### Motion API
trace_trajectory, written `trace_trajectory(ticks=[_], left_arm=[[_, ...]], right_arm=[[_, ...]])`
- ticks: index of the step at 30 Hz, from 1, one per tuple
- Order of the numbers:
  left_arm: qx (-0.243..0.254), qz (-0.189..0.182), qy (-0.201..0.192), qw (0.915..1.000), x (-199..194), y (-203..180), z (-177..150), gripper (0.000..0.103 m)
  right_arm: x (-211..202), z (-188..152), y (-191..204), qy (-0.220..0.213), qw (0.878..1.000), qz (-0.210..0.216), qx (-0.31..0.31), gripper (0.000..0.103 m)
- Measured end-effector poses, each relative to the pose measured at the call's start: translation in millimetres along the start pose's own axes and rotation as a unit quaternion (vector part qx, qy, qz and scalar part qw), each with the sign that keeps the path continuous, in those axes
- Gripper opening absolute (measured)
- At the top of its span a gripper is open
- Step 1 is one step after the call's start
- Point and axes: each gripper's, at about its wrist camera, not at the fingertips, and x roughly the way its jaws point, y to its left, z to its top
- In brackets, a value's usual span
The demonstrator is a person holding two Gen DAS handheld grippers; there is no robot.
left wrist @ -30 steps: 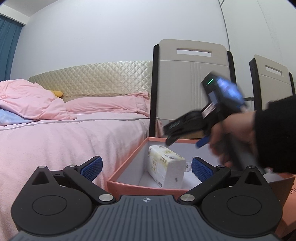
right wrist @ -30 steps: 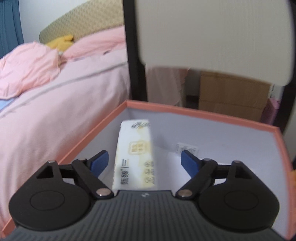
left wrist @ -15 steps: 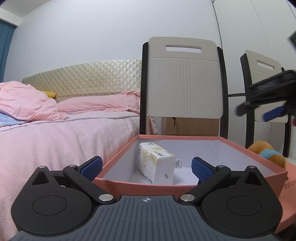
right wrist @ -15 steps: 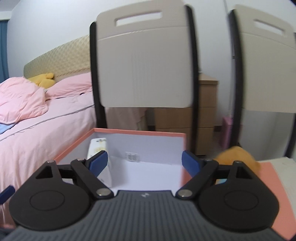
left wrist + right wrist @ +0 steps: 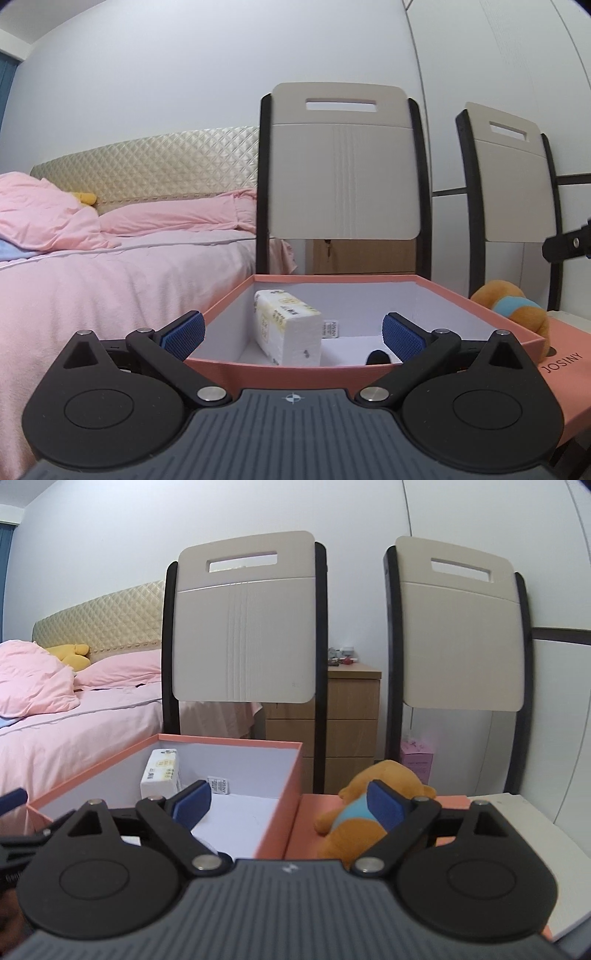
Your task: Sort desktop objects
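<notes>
An open salmon-pink box [image 5: 280, 373] [image 5: 275, 830] with a white inside stands in front of me. A white tissue pack [image 5: 286, 326] [image 5: 160, 773] lies in its left part. An orange plush toy with a blue band [image 5: 511, 312] [image 5: 360, 814] lies on the pink lid [image 5: 565, 373] to the right of the box. My left gripper [image 5: 291, 332] is open and empty at the box's near wall. My right gripper [image 5: 288, 803] is open and empty, over the box's right wall, its right finger in front of the plush.
Two beige chairs [image 5: 245, 627] [image 5: 461, 635] stand behind the box. A bed with pink bedding [image 5: 110, 266] fills the left. A wooden drawer unit [image 5: 351, 716] stands behind the chairs. A white table surface [image 5: 517, 823] shows at the right.
My right gripper has pulled out of the box, away from the tissue pack, and swung right toward the plush toy. My left gripper has backed off slightly.
</notes>
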Motion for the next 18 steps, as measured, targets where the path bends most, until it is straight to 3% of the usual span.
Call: trace_trajectory(ticks=[8,18], left_arm=[[0.007,-0.007,0.000,1.0000,-2,-9,-4,0.103],[0.014,-0.014,-0.004,0.9998,-9,-16,-3,0.103]], right_arm=[[-9,-28,-15,-0.017,1.000,-0.009,0.012,0.093],[-13,-30,-10,-0.029,1.000,-0.009,0.003,0.099]])
